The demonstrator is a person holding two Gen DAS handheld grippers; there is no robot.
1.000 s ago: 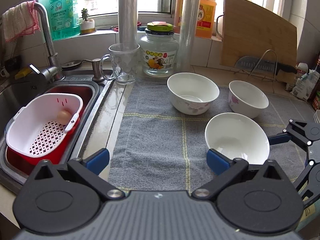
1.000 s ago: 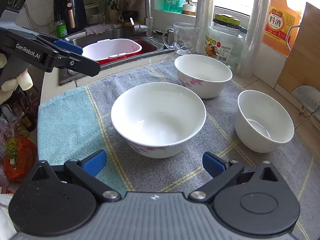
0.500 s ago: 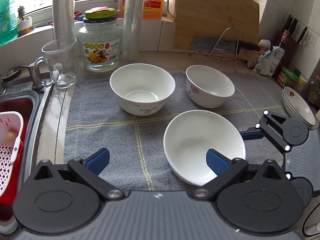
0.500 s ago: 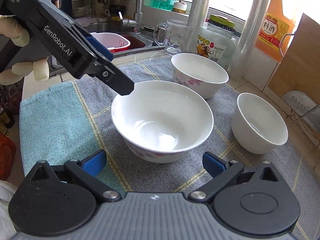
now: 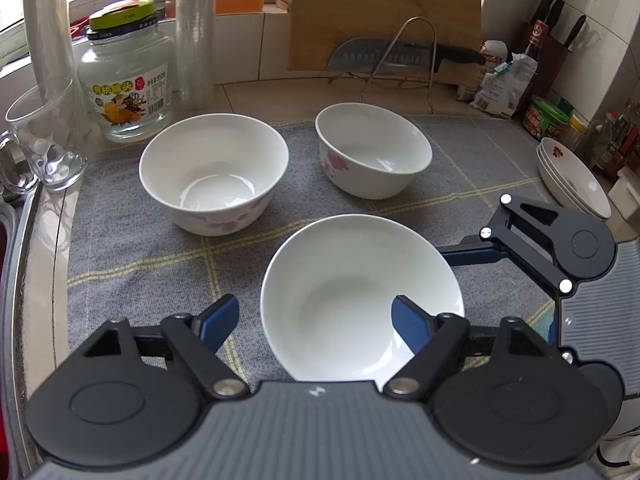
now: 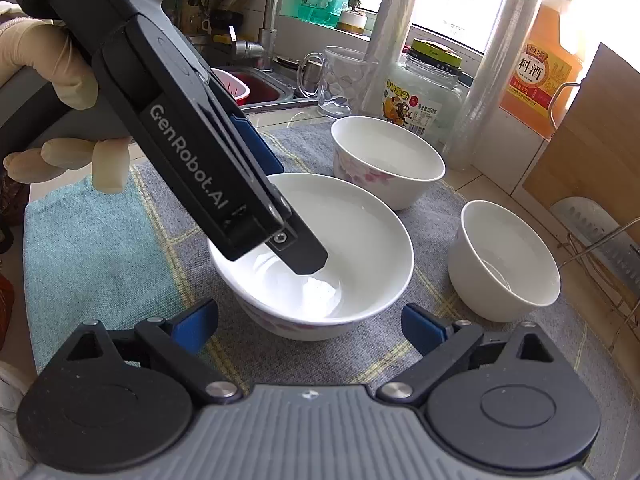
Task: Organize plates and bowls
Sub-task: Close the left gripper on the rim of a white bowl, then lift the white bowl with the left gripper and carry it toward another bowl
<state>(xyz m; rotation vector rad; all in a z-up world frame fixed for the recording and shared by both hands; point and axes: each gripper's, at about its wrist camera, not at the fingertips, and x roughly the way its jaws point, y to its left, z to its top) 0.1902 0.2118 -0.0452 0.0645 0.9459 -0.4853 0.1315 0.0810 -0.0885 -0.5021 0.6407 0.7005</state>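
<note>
Three white bowls stand on a grey towel (image 5: 140,248). My left gripper (image 5: 314,324) is over the nearest bowl (image 5: 360,280), its jaws closing. One finger (image 6: 300,252) reaches inside that bowl, the other stays outside the left rim, and a gap still shows at the pads. My right gripper (image 6: 310,328) faces the same bowl (image 6: 344,240) from the other side. Its jaws are closing slightly, the bowl's lower wall lies between the fingertips, and nothing is gripped. Behind stand a flowered bowl (image 5: 214,172) and a smaller bowl (image 5: 372,152). A stack of plates (image 5: 572,184) sits at the right.
A glass mug (image 5: 44,140), a jar (image 5: 124,76) and rolls of film line the back left. A cutting board (image 5: 384,12) leans behind a wire rack holding a cleaver. The sink (image 6: 256,88) lies beyond the towel's left end. A gloved hand (image 6: 60,80) holds the left gripper.
The left gripper swung from the sink side to the nearest bowl, dipped one finger into it and narrowed its jaws. The right gripper stayed in place and narrowed a little.
</note>
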